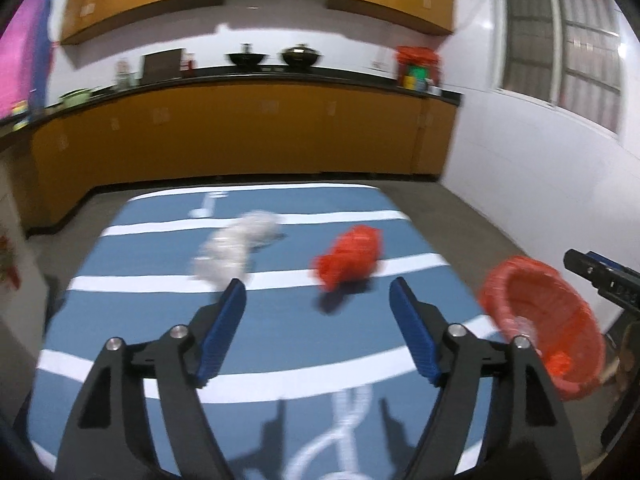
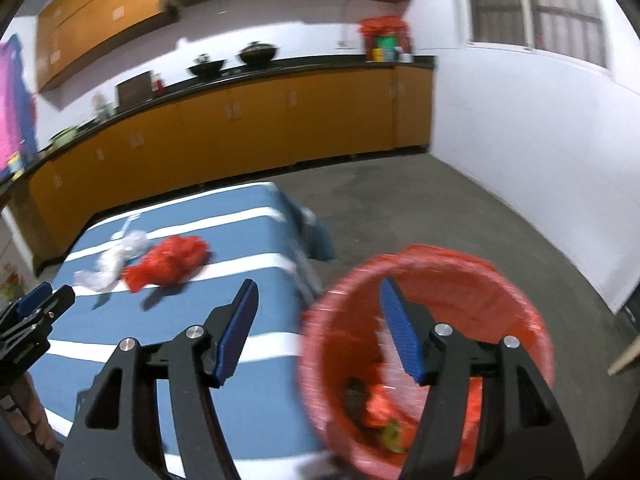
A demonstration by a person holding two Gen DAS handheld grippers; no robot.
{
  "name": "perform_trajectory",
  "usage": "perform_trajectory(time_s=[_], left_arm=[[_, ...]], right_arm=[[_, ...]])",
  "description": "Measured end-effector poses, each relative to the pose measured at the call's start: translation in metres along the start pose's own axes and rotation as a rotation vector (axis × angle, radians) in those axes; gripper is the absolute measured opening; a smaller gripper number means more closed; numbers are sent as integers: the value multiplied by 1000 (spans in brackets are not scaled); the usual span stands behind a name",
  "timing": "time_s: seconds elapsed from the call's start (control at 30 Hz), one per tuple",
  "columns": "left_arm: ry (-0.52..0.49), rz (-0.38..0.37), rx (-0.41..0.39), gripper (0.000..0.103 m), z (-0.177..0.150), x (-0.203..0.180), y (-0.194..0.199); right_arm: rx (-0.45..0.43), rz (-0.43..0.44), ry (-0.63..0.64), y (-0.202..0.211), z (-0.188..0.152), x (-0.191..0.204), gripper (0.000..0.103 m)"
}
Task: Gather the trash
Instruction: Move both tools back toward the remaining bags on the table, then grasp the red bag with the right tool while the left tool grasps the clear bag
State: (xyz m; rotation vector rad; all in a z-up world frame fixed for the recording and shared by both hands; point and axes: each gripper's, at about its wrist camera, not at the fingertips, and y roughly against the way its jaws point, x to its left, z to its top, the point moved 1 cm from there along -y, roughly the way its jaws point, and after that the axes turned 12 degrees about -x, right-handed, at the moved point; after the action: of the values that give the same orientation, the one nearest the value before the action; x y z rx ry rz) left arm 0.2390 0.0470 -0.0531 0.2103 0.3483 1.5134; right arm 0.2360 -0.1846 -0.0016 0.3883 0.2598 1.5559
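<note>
1. Far off, a long orange kitchen counter point(image 1: 248, 128) runs along the back wall, with bare grey floor point(image 2: 460, 216) between it and the table.
2. Nearer is the table with a blue cloth and white stripes point(image 1: 132, 320). Its right edge drops off beside the bin.
3. Just right of the table is the bin with a red bag liner point(image 2: 516, 304). Some trash lies at its bottom.
4. Out on the cloth lies a crumpled red bag point(image 1: 350, 258), and a crumpled white bag point(image 1: 236, 246) sits just left of it.
5. Closest, the left gripper point(image 1: 318, 304) is spread wide with nothing in it. The red bag lies beyond its tips.
6. Also spread and empty, the right gripper point(image 2: 316, 304) sits over the bin's near left rim.
</note>
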Motion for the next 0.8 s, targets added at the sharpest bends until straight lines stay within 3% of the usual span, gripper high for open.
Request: perform_trajectory(time_s=[0.17, 0.47, 0.8], left_arm=[[45, 128, -7, 81, -1, 59, 1], [97, 261, -11, 84, -4, 130, 5], [128, 317, -4, 84, -5, 164, -6]], right_arm=[[20, 75, 14, -28, -1, 54, 63], [72, 123, 63, -89, -15, 139, 63], [153, 31, 52, -147, -30, 164, 63]])
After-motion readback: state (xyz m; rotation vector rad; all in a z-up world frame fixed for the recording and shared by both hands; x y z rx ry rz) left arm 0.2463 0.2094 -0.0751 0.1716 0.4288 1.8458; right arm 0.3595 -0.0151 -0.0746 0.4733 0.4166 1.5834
